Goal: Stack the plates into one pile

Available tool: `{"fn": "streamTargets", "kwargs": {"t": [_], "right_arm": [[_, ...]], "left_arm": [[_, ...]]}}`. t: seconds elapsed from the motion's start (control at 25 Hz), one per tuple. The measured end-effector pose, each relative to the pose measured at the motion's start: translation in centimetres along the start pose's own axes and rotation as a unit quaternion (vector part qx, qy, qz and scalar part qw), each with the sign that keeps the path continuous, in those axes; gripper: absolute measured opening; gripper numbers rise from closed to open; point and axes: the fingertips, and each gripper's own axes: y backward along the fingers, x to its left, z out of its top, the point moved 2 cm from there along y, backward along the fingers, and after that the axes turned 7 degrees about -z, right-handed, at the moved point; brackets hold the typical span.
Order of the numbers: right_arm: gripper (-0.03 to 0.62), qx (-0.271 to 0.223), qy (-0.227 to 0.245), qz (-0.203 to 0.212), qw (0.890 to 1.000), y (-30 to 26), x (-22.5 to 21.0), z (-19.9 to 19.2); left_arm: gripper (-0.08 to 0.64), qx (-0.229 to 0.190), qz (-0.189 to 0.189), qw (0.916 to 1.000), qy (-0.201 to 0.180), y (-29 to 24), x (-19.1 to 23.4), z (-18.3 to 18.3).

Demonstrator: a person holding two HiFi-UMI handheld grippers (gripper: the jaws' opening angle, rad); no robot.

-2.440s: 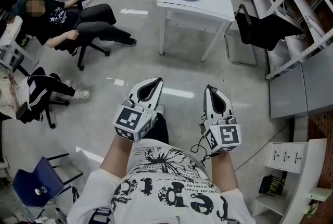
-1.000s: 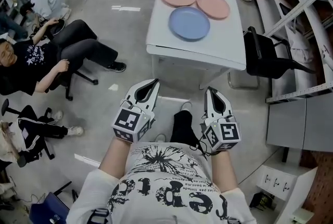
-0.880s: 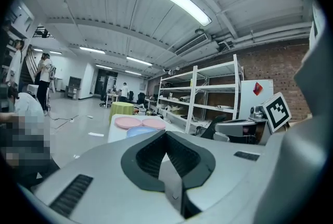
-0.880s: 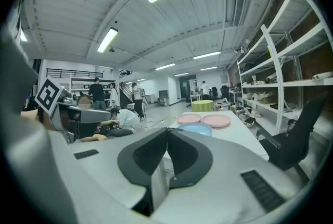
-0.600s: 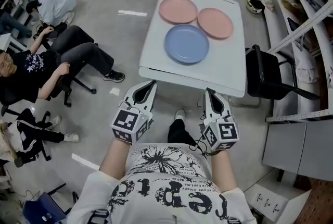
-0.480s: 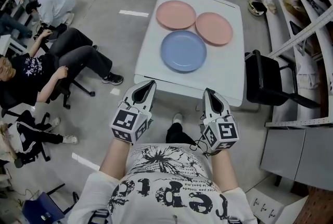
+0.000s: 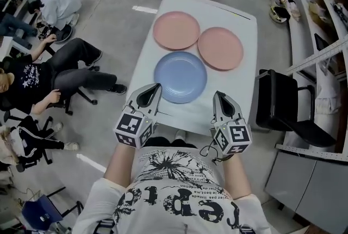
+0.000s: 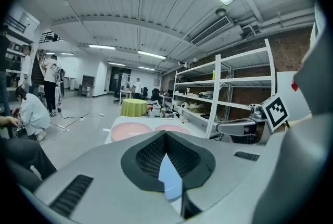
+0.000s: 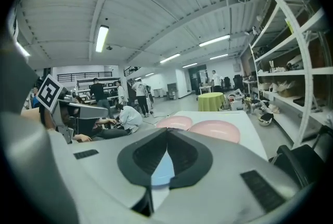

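In both gripper views the closed jaws are blocking most of the white table (image 7: pixel 239 10), leaving only a sliver of the blue plate (image 7: pixel 180 77) showing. In the head view, the left gripper (image 7: pixel 154 86) and right gripper (image 7: pixel 217 94) are pointing up-frame at the table's near edge, both shut tight and holding nothing. The blue plate is lying at centre frame, with the left pink plate (image 7: pixel 176 30) and right pink plate (image 7: pixel 220 48) sitting side by side above it.

From either gripper view the blue plate (image 8: pixel 169 176) is only a sliver between the jaws. In the head view the seated person (image 7: pixel 38 83) at nine o'clock runs off the edge.
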Motion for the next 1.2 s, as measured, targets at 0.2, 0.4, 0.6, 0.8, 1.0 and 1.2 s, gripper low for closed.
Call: {"fn": "streamTargets", "kwargs": {"t": [0.2,0.4,0.6,0.8,1.0,1.2], "right_arm": [[0.008,0.024,-0.011,0.019,0.999,-5.0,-1.1,-0.2],[0.008,0.044,-0.005,0.024,0.999,-11.0,-0.6,0.5],[0.008,0.062,0.0,0.007,0.998,-17.5,-1.8,2.0],[0.008,0.086,0.019,-0.012,0.996,-24.3,-3.4,3.4],[0.027,0.127,0.055,-0.004,0.99,-30.5,-3.5,2.8],[0.087,0.165,0.095,0.0,0.982,-36.6,-5.3,2.2]], "left_arm": [[0.012,0.023,0.033,0.999,0.02,-2.5,3.3,-1.0],[0.012,0.042,0.045,0.9972,0.043,-5.7,8.5,-1.4],[0.012,0.064,0.05,0.9938,0.076,-10.2,14.0,-1.3],[0.012,0.089,0.05,0.991,0.086,-14.9,18.8,-1.1],[0.015,0.117,0.032,0.9846,0.126,-18.1,22.7,-2.7],[0.085,0.143,0.044,0.9764,0.156,-21.4,26.0,-4.5]]}}
